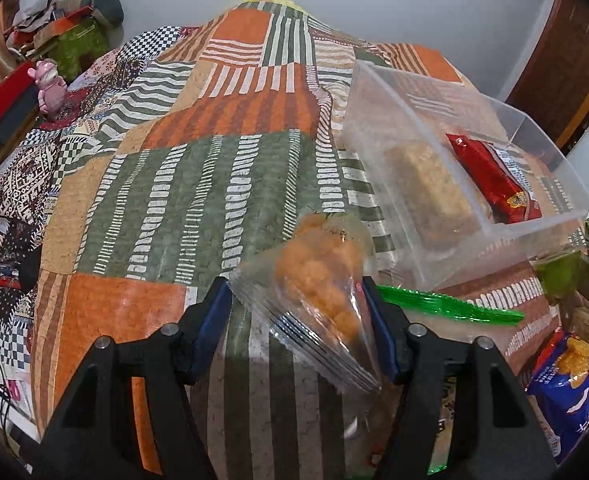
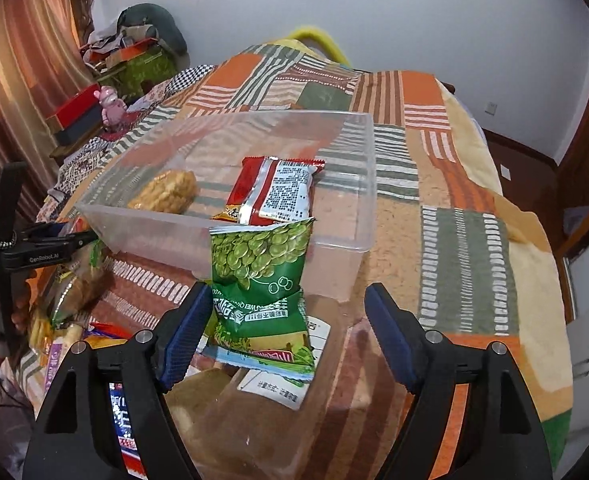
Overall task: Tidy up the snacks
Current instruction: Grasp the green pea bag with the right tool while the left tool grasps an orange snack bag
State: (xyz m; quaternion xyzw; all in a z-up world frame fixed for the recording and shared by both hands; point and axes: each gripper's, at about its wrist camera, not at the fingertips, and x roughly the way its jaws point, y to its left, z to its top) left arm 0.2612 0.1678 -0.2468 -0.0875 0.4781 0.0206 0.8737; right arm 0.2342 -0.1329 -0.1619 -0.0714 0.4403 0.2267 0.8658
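My left gripper [image 1: 300, 312] is shut on a clear packet of orange puffed snacks [image 1: 318, 280] and holds it above the patchwork bedspread, left of a clear plastic bin [image 1: 506, 236]. The bin holds a brown snack packet [image 1: 430, 192] and a red packet [image 1: 490, 178]. My right gripper [image 2: 288, 320] is open, its jaws wide on either side of a green pea snack packet [image 2: 260, 280] that stands just in front of the bin [image 2: 230, 236]. The brown packet [image 2: 166, 192] and red packet [image 2: 274, 190] also show in the right wrist view.
More snack packets lie in a pile at the bedspread's near edge, among them a blue one [image 1: 566, 384] and a green-edged clear bag [image 1: 450, 304]. A pink figurine [image 2: 111, 106] and boxes sit far left. The left hand-held gripper [image 2: 26, 256] shows at the left.
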